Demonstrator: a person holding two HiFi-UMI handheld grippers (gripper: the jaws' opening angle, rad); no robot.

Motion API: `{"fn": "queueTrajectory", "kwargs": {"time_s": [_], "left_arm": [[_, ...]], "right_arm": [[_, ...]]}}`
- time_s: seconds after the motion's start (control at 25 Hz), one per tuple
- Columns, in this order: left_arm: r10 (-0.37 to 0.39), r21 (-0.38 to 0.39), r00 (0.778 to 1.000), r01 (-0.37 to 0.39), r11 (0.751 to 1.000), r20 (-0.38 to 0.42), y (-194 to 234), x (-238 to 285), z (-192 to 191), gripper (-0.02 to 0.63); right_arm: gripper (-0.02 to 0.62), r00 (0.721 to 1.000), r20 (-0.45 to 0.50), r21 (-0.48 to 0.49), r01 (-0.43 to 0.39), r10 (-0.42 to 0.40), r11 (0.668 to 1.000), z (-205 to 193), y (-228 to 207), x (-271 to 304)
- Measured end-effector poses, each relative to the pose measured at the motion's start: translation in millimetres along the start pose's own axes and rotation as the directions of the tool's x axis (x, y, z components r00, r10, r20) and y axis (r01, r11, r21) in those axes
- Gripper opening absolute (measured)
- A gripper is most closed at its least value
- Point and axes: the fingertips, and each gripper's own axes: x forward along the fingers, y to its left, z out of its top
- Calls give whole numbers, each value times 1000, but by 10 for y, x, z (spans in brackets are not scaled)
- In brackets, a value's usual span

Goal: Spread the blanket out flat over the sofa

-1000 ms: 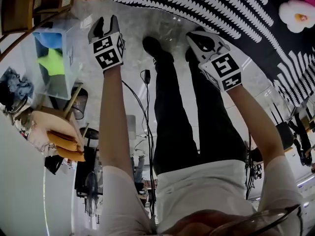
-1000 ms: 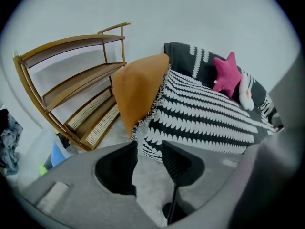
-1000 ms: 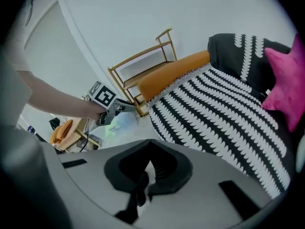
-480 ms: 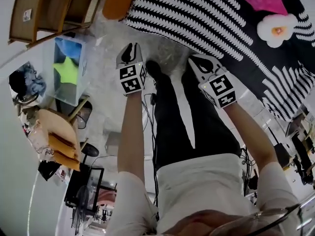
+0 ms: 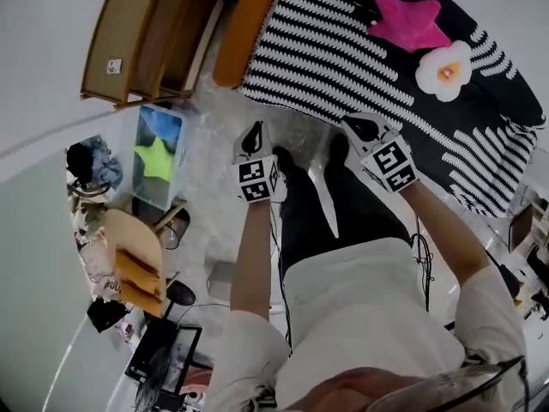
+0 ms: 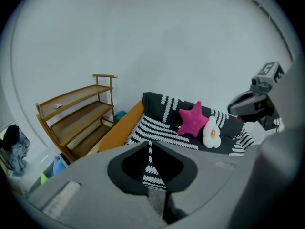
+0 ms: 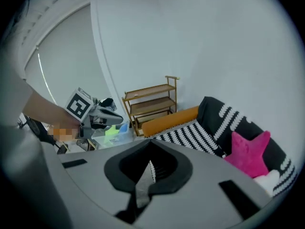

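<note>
A black-and-white patterned blanket (image 5: 343,50) lies spread over the sofa (image 5: 244,33), whose orange arm shows at its left end. A pink star cushion (image 5: 410,24) and a white flower cushion (image 5: 444,69) rest on it. My left gripper (image 5: 255,131) is held up in front of the sofa, short of the blanket's near edge. Its jaws have just been closing, with nothing between them. In the left gripper view (image 6: 149,144) they meet in a thin slit. My right gripper (image 5: 364,127) hangs beside it, also shut and holding nothing (image 7: 150,143).
A wooden shelf unit (image 5: 146,41) stands left of the sofa. A clear bin (image 5: 159,157) with blue and green things sits on the floor below it. A wooden chair (image 5: 129,247) and cables lie at the left. The person's legs stand between the grippers.
Both grippers have risen and drawn back from the blanket's near edge. The view has tilted up, so the whole sofa with both cushions now shows.
</note>
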Motion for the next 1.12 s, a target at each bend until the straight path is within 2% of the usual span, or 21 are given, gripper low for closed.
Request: {"fn": "queueTrajectory", "kwargs": {"time_s": [0.2, 0.52, 0.84, 1.12], "left_arm": [[-16, 3, 999, 16, 1000, 32, -266, -535, 387, 28], [4, 16, 999, -5, 1000, 35, -480, -1347, 830, 24], [-75, 5, 989, 75, 997, 129, -692, -2182, 1462, 21], [-149, 53, 959, 140, 989, 242, -744, -2856, 1978, 21]], "right_arm": [[-3, 998, 39, -70, 46, -43, 997, 434, -128, -552], [-3, 986, 148, -83, 85, -72, 993, 1100, -113, -1339], [-3, 956, 273, -81, 133, -106, 988, 1639, 151, -2178], [-3, 927, 350, -84, 177, -137, 981, 1912, 590, -2691]]}}
